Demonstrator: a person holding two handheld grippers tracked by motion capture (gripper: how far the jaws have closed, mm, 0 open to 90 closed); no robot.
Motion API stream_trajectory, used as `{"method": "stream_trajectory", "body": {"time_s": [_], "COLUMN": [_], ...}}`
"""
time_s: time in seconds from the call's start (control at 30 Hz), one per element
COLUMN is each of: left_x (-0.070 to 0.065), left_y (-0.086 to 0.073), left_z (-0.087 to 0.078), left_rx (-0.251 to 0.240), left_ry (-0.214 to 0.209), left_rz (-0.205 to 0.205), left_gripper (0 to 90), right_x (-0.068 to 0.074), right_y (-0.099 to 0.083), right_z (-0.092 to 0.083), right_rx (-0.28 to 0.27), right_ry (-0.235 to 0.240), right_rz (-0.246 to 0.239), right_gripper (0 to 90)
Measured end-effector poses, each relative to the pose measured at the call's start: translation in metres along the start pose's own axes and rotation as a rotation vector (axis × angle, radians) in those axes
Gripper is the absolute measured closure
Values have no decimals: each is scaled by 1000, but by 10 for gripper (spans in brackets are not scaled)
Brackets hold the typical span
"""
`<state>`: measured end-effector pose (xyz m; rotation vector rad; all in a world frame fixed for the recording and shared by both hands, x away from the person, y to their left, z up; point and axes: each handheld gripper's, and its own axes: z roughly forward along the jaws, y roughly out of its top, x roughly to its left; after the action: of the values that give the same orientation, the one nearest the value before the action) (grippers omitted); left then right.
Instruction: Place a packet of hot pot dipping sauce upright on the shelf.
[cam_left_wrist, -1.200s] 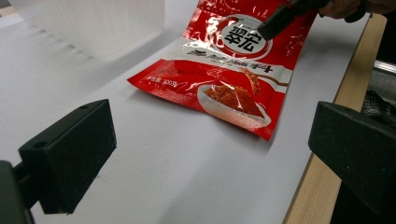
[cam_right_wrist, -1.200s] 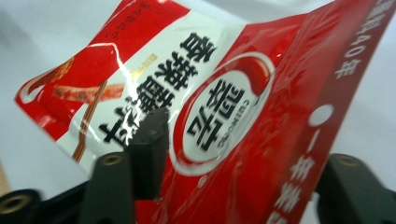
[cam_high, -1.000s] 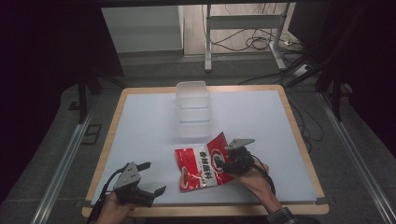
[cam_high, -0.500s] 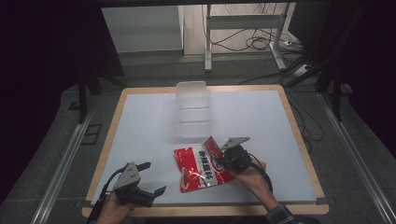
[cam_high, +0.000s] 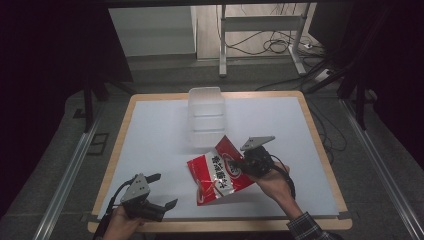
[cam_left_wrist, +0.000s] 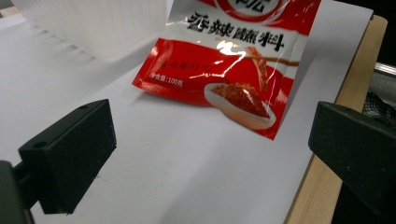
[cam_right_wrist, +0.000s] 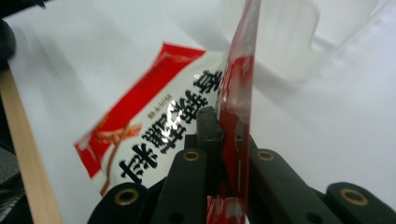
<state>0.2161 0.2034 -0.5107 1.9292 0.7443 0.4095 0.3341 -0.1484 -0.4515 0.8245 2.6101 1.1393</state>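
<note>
A: The right gripper has just closed its jaws on the glossy red seasoning packet's edge, tilting it off the white table

B: Meaning it's secured for the clear plastic container nearby; the left gripper waits open

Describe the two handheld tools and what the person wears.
Both tools have black bodies, each topped by a grey three-cornered plate. The left tool has blocky matte-black pads. The right shows brass-coloured rivets at its black links. A black cable trails from each. A plaid sleeve covers the right arm.
</note>
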Motion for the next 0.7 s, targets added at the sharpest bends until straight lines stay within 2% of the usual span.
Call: {"method": "stream_trajectory", "body": {"time_s": [0.3,0.43,0.7], "left_x": [1,1,1], "left_y": [0,0,0], "left_z": [-1,0,-1], "left_rx": [-4,-3,1], "left_ry": [3,4,4], "left_rz": [-6,-3,-3], "left_gripper": [6,6,6], "right_x": [0,-1,-2], "right_y": [24,32,43], "right_z": [-30,-40,-62], "right_rx": [-33,-14,-33], "right_ry": [6,11,7], "right_rz": [-31,-38,-46], "right_gripper": [880,880,881]}}
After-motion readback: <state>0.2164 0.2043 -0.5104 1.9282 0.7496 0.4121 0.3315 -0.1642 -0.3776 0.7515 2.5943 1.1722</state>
